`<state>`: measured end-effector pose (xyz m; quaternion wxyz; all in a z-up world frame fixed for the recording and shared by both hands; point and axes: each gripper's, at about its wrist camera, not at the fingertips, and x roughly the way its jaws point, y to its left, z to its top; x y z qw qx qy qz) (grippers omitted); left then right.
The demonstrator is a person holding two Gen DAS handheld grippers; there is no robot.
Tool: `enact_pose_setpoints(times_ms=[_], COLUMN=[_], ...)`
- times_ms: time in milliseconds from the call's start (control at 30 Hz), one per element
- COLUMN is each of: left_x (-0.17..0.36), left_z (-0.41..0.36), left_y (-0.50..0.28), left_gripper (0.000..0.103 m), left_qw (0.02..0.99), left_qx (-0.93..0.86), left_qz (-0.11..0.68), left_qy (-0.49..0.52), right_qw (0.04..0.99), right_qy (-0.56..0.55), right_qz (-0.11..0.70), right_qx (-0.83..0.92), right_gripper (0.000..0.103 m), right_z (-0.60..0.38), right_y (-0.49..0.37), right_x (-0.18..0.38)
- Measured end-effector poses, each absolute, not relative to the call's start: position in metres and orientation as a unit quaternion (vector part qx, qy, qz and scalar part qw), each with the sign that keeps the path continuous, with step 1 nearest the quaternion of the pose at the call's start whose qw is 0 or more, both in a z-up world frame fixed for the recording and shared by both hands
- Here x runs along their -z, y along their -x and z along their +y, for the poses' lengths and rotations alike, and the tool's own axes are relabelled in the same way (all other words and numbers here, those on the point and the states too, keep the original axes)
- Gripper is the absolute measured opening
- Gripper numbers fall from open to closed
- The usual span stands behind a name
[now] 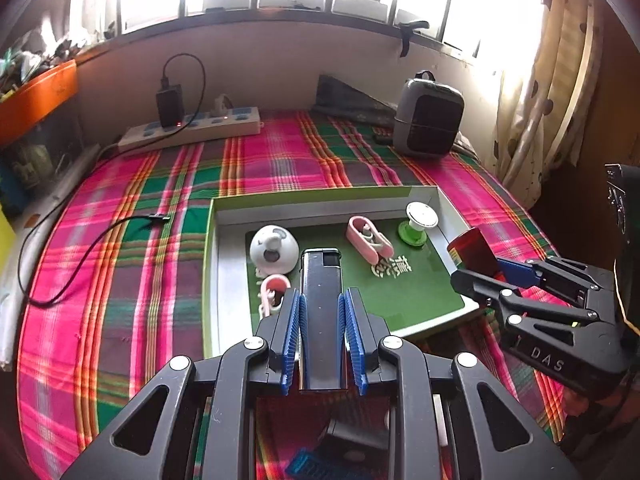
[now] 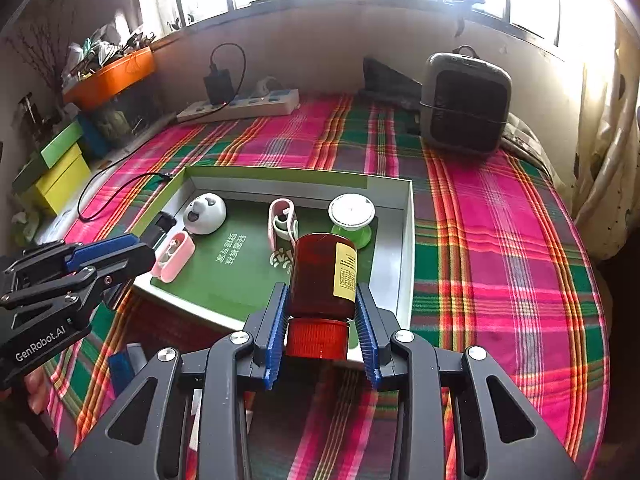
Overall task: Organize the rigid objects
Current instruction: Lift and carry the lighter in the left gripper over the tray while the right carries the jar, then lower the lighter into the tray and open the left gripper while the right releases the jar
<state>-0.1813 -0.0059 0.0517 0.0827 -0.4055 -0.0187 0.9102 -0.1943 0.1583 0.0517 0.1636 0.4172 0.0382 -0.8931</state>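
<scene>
My left gripper is shut on a black rectangular device and holds it over the near left part of the green-lined box tray. My right gripper is shut on a red bottle with a red cap and yellow label, over the tray's near right edge. In the tray lie a white dome toy, two pink clips and a white-topped green spool. The right gripper also shows in the left wrist view, and the left one in the right wrist view.
The tray sits on a pink and green plaid cloth. A power strip with a charger and a black cable lie at the back left. A grey heater stands back right. An orange bin and yellow-green boxes are at left.
</scene>
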Motion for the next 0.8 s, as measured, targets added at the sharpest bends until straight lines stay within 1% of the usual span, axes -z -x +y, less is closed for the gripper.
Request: enact_pose_setpoints(times_ms=[433, 800], left_x=[-0.031, -0.018], left_z=[0.006, 0.012], left_y=[0.212, 0.221], left_gripper=[0.022, 0.022], left_qw=[0.086, 0.086], left_qx=[-0.899, -0.892], left_qz=[-0.011, -0.005], left_qy=[0.43, 0.443], right_qw=[0.179, 0.176], right_qy=[-0.438, -0.447], right_qz=[0.052, 0.062], right_qx=[0.879, 0.875], right_gripper=[0.034, 0.034], right_z=[0.149, 0.146], right_y=[0.215, 0.223], right_x=[-0.035, -0.023])
